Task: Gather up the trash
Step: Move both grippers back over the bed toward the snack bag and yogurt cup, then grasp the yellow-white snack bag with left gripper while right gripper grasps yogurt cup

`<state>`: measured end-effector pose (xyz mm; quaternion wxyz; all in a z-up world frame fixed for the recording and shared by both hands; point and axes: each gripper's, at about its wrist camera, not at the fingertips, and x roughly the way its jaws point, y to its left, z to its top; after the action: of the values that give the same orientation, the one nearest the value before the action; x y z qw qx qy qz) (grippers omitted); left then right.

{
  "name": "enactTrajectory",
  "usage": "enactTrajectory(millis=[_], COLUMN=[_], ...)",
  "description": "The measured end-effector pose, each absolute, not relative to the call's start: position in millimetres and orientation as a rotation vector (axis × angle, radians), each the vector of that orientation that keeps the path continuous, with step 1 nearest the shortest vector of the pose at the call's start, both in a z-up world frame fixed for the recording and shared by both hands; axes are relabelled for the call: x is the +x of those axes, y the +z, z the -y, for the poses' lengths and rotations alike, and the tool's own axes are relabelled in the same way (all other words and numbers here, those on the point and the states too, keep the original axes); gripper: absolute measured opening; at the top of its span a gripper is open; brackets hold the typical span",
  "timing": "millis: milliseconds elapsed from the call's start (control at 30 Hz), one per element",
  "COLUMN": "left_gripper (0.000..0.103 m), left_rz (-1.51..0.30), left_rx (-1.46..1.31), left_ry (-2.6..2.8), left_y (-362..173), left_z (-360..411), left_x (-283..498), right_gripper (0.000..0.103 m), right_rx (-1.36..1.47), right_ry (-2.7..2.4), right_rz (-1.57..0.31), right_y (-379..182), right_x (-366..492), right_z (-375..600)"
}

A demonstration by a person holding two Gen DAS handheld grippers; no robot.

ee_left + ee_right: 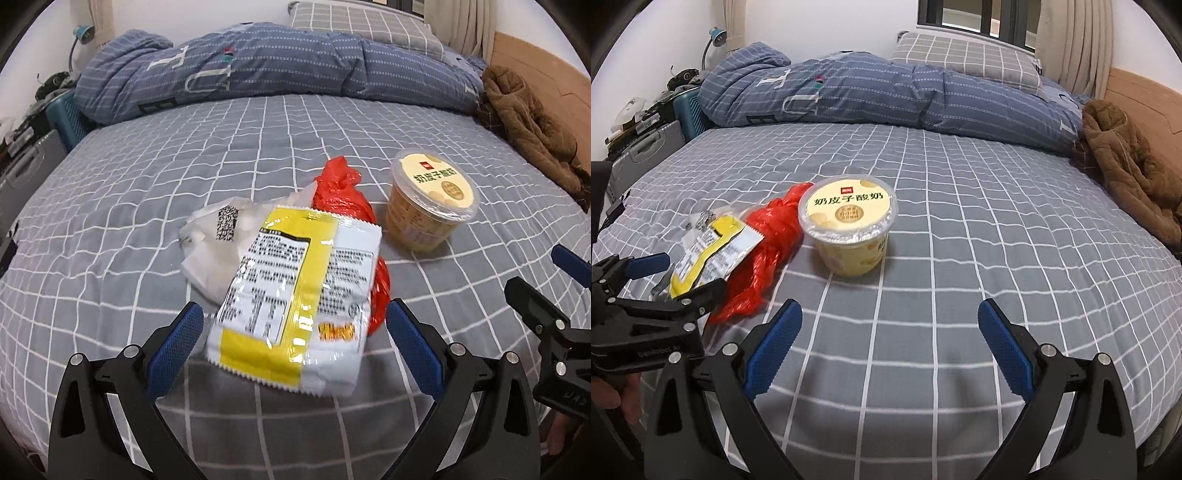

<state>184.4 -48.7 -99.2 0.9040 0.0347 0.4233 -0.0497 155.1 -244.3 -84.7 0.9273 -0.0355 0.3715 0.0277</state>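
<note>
Left gripper (293, 334): jaws spread, yellow packet (291, 295) lying between them on the bed (110, 221), near edge inside the gap. Right gripper (890, 334): jaws spread, nothing between. Beyond: red bag (341, 195), white wrapper (218, 229), then yogurt cup (849, 225) upright.

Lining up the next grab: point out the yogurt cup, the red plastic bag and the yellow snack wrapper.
yogurt cup (849, 212): right wrist view, lid centre.
red plastic bag (775, 229): right wrist view, crumpled middle.
yellow snack wrapper (295, 295): left wrist view, centre of printed back.
</note>
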Motion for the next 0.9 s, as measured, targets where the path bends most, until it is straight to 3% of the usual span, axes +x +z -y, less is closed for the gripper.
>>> enactTrajectory(millis=[133,400,900], left_gripper=[0.088,0.041,0.037], left_rz=[-0.892,-0.944,-0.874], left_rx=[0.076,0.049,-0.022], left_ry=[-0.107,-0.153,-0.118], left_y=[-103.2,-112.3,-74.0], left_z=[48.7,45.7,6.2], left_x=[195.7,204.1,190.0], right_gripper=[0.092,0.092,0.092], right_rx=[-0.069,-0.057,-0.048], right_ry=[0.060,0.058,0.085], right_rz=[-0.764,-0.766,-0.755], right_y=[-85.8,-85.3,-83.0], right_x=[165.8,177.1,203.7], right_z=[243.6,244.8,224.3])
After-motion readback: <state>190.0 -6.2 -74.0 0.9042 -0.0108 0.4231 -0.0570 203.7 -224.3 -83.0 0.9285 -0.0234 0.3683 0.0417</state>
